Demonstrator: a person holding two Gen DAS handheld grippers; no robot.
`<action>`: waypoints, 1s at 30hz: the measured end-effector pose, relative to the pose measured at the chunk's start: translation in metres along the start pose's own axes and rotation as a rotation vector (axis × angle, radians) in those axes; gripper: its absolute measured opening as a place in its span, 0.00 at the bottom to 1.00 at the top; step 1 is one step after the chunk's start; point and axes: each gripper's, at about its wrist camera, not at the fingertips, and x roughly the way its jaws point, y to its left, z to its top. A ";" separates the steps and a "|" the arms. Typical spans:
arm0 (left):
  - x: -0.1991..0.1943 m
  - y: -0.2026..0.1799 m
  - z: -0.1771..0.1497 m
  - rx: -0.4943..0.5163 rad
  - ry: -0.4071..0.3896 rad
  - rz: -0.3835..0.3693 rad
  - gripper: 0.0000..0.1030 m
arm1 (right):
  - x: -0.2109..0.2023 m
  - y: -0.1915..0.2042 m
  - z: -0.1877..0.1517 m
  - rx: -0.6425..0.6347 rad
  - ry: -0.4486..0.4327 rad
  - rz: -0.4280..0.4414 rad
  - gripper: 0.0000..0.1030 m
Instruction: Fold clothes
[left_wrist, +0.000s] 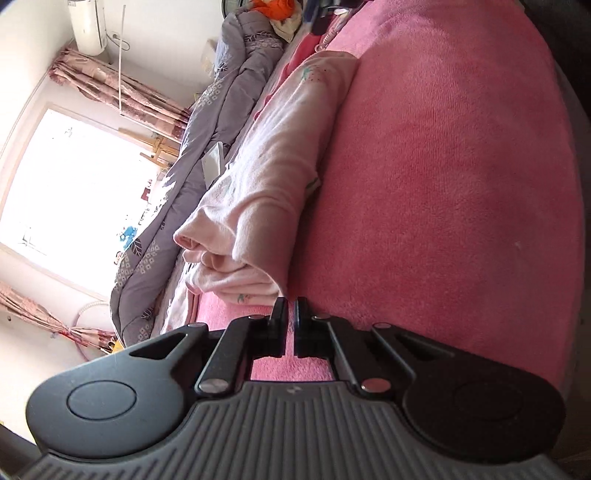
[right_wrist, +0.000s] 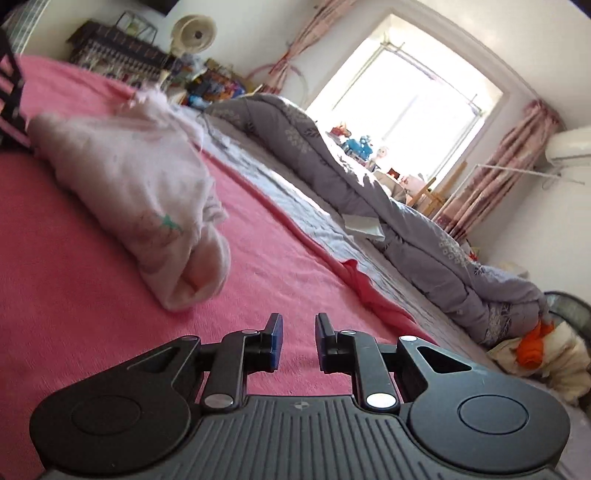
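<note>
Pale pink garment (left_wrist: 266, 177) folded into a roll on pink blanket (left_wrist: 461, 184), left gripper (left_wrist: 291, 310) closed on nothing beside it, right gripper (right_wrist: 298, 325) slightly apart, empty

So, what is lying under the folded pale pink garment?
The pale pink garment rests on the pink blanket, which shows all around it. What lies beneath the blanket is covered.

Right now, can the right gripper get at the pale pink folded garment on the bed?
Probably yes. The right gripper holds nothing, and only bare pink blanket lies between it and the folded garment, which sits ahead and to its left.
</note>
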 end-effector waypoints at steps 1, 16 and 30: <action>-0.002 -0.001 -0.001 -0.005 -0.003 0.005 0.00 | 0.003 0.002 0.020 0.081 -0.033 0.052 0.21; -0.035 0.094 -0.041 -0.445 -0.073 0.089 0.88 | 0.082 0.129 0.139 0.237 -0.037 0.643 0.55; 0.060 0.087 -0.002 -0.359 -0.084 0.198 0.90 | 0.065 -0.005 0.055 0.588 0.097 0.268 0.52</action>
